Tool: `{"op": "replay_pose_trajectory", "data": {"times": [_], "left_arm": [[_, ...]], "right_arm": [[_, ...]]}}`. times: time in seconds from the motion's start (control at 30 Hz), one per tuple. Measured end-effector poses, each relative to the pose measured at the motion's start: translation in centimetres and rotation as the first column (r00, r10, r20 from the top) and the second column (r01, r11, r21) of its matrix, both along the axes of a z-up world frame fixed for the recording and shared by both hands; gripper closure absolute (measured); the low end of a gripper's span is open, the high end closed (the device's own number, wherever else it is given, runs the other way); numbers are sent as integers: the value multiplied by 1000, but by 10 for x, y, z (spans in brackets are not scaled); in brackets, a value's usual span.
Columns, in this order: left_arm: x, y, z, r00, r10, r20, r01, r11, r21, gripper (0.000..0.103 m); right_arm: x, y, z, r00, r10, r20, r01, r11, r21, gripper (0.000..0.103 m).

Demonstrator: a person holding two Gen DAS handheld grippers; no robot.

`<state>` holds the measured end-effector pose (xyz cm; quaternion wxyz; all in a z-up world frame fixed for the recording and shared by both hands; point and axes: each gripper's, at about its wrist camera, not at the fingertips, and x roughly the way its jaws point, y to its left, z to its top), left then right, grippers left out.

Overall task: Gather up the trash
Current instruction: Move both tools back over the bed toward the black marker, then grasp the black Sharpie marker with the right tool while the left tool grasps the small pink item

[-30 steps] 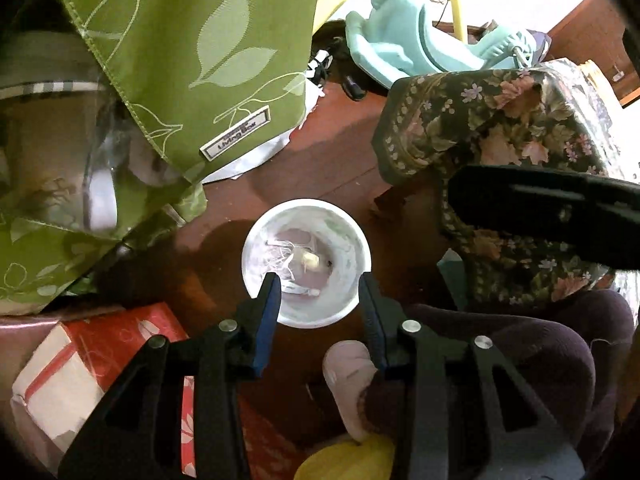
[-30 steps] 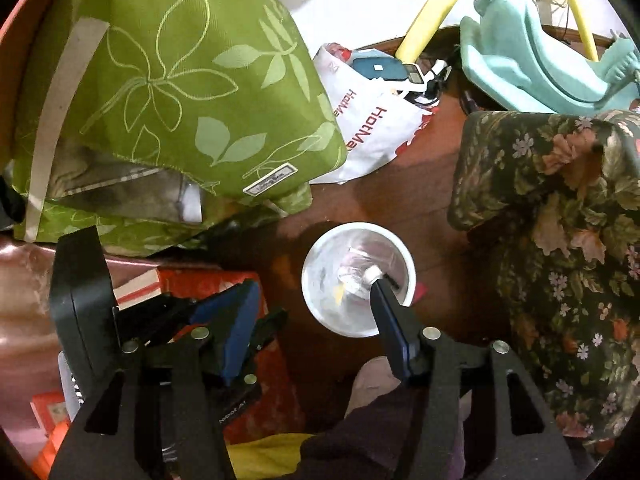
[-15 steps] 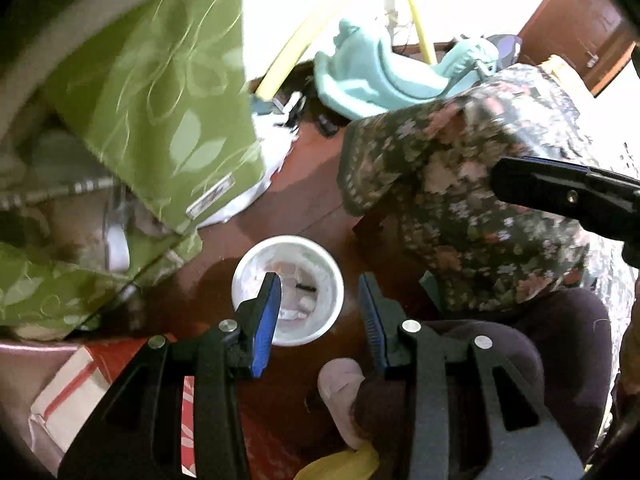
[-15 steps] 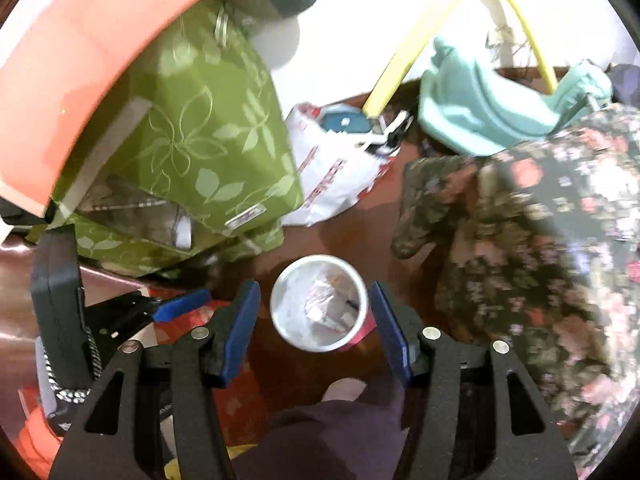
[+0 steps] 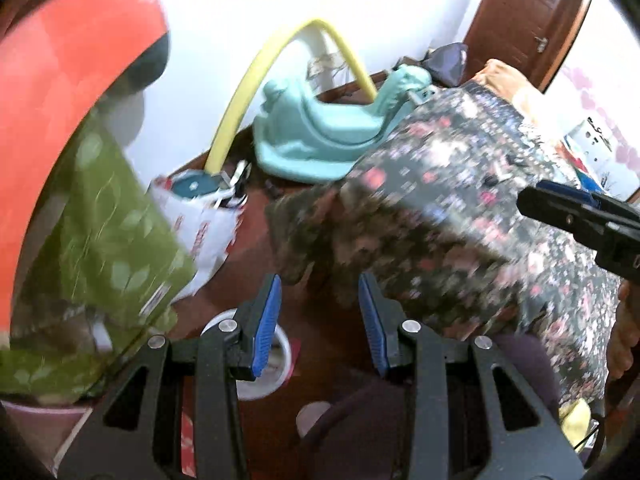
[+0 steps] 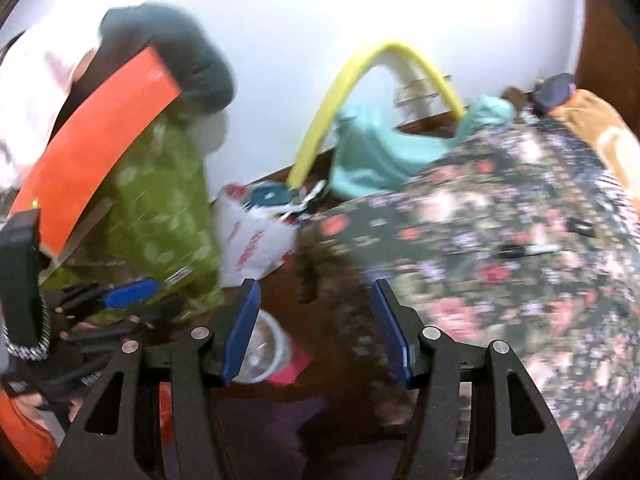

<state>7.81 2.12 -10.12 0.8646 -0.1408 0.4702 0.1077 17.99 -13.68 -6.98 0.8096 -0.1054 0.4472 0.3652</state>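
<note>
A round white bin [image 5: 276, 364] with scraps inside stands on the dark wooden floor, mostly hidden behind my left gripper's near finger. In the right wrist view the same bin [image 6: 266, 350] shows low between the fingers' bases. My left gripper [image 5: 320, 312] hangs open above the floor with nothing between its blue pads. My right gripper [image 6: 314, 320] is open too and holds nothing. Both are raised well above the bin. A dark marker [image 6: 528, 250] and a small black item [image 6: 580, 226] lie on the floral cloth.
A floral-covered table [image 5: 460, 216] fills the right side. A green leaf-print bag [image 5: 108, 240], a white printed plastic bag [image 5: 208, 224], a teal plastic rocker [image 5: 320, 136] and a yellow hoop [image 5: 248, 92] crowd the wall. A red packet [image 6: 290, 366] lies beside the bin. The other gripper [image 5: 580, 216] shows at right.
Both grippers have risen and tilted up away from the bin, which slid from picture centre to the lower edge and shrank. The wall, door and table top have come into view.
</note>
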Motion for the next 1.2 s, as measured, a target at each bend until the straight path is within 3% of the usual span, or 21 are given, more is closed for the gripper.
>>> {"op": "replay_pose_trajectory", "data": {"times": [0.13, 0.3, 0.6, 0.8, 0.97, 1.07, 1.2], "left_arm": [[35, -20, 14, 999, -39, 35, 40, 999, -4, 64], [85, -53, 20, 993, -105, 56, 105, 994, -3, 63], [169, -109, -4, 976, -218, 26, 219, 975, -43, 63], [202, -144, -38, 958, -284, -37, 278, 954, -108, 63], [221, -163, -63, 956, -284, -80, 271, 952, -141, 63], [229, -172, -73, 951, -295, -91, 282, 950, -130, 64], [237, -180, -87, 948, -300, -106, 289, 951, -112, 69]], "right_arm": [[28, -42, 9, 996, -78, 40, 78, 997, 3, 49], [67, -92, 8, 983, -183, 24, 182, 983, 16, 49], [139, -166, -25, 943, -329, -54, 329, 944, -13, 49], [164, -162, -55, 956, -286, -64, 281, 957, -69, 49], [179, -139, -79, 975, -201, -95, 194, 978, -79, 50], [195, -129, -94, 957, -211, -199, 209, 977, -35, 50], [215, -125, -116, 903, -269, -336, 293, 956, 22, 50]]}}
